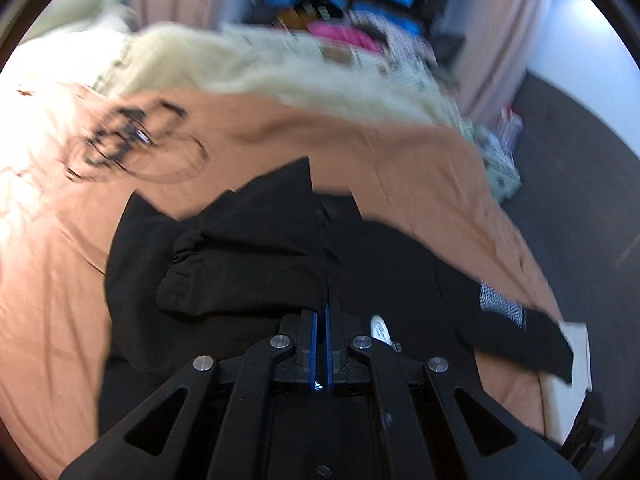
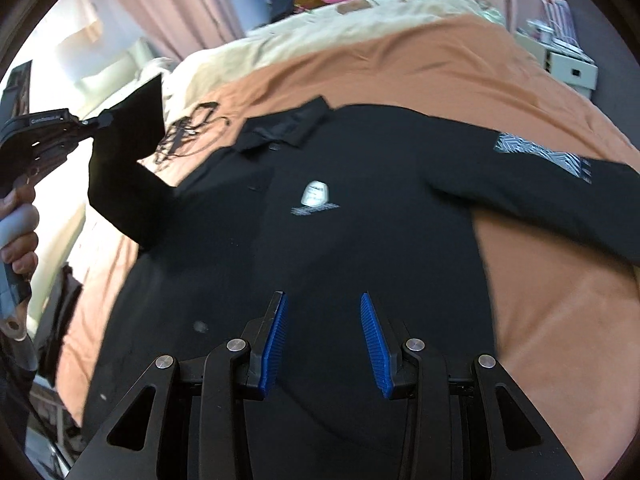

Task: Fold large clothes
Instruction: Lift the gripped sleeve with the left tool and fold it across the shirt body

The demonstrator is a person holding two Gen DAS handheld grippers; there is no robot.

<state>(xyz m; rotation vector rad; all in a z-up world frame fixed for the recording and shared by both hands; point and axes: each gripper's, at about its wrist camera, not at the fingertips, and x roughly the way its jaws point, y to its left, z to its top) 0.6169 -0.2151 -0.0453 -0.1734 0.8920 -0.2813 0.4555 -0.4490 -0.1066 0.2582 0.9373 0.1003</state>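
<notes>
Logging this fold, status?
Left gripper shut on black shirt sleeve, lifted. Right gripper open over the hem. Black cable beside the collar.

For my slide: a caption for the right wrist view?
Open right gripper hovers over black polo shirt; left gripper lifts one sleeve.

black polo shirt (image 2: 320, 220) on orange bedsheet (image 2: 540, 288), right gripper (image 2: 324, 340) jaws apart

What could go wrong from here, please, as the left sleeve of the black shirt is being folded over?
The left gripper pinches only the sleeve edge, so it might slip out. The right gripper hangs open above the black shirt, so the body may drag and wrinkle. The black cable nearby could snag.
</notes>
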